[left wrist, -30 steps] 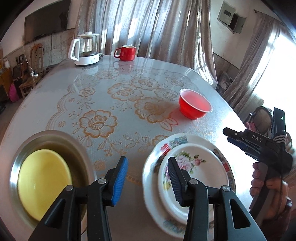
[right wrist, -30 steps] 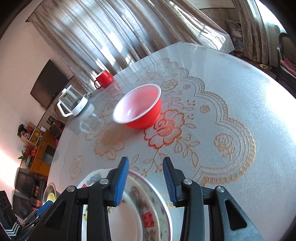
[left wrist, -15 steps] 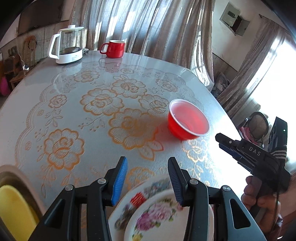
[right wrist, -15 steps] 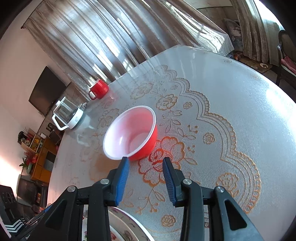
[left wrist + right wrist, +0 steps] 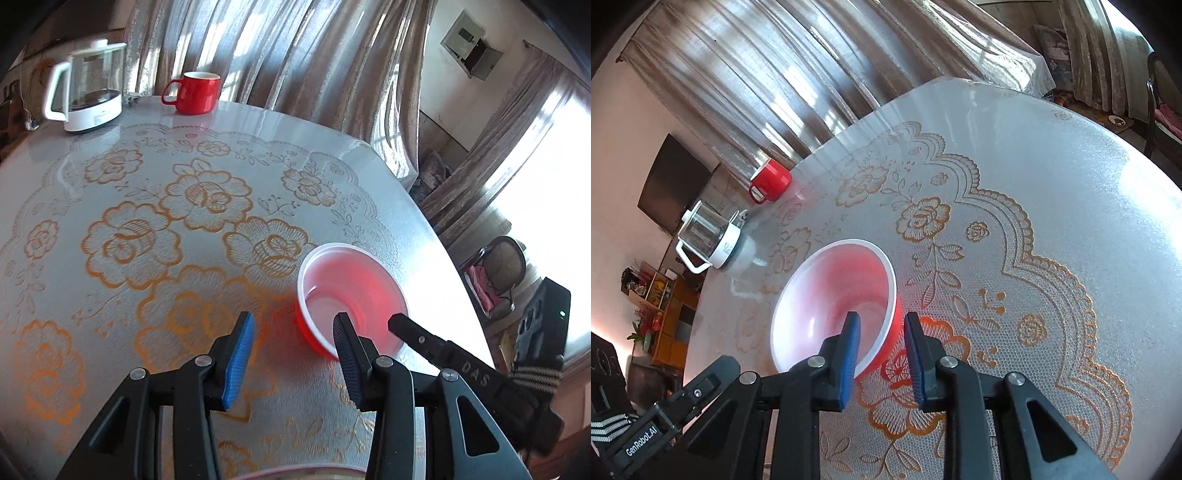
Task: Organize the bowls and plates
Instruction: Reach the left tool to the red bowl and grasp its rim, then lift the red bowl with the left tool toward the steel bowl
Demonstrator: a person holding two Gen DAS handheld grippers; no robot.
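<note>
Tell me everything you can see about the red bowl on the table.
The red bowl is round, red outside, pale pinkish-white inside with a white rim, and looks like thin plastic. It stands upright and empty on the lace-patterned tablecloth. The right gripper straddles its near wall, one finger inside, one outside, closing but not yet pressing. The left gripper is beside the bowl, not touching it.

Glossy red plastic bowl (image 5: 827,295) on matt lace-patterned tablecloth (image 5: 1052,229) — glass kettle (image 5: 86,96) beyond.
</note>
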